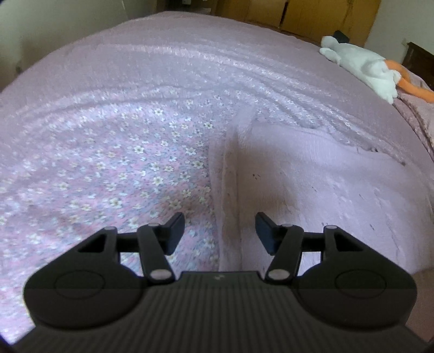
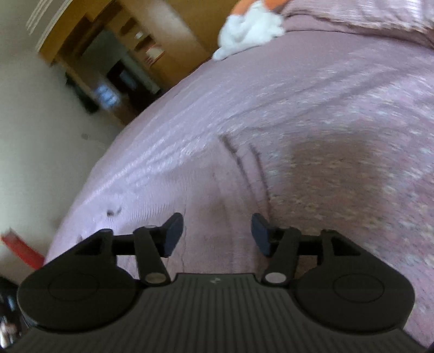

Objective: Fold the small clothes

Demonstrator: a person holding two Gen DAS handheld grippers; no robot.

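Observation:
A pale pink fleecy garment [image 1: 312, 190] lies flat on the bed, its long left edge running toward me. My left gripper [image 1: 219, 233] hovers open just above that edge, one finger over the floral bedspread [image 1: 122, 163] and the other over the garment. The right wrist view is blurred. In it the same garment [image 2: 168, 195] lies below my right gripper [image 2: 217, 233], which is open and holds nothing. Dark seam lines mark the garment's edge just ahead of the right finger [image 2: 260, 236].
A white and orange plush toy [image 1: 366, 65] [image 2: 249, 30] lies at the far side of the bed. Wooden cupboards [image 1: 312, 16] and a shelf unit [image 2: 122, 68] stand beyond. The bed's edge drops to the floor at the left, near a red object [image 2: 21, 249].

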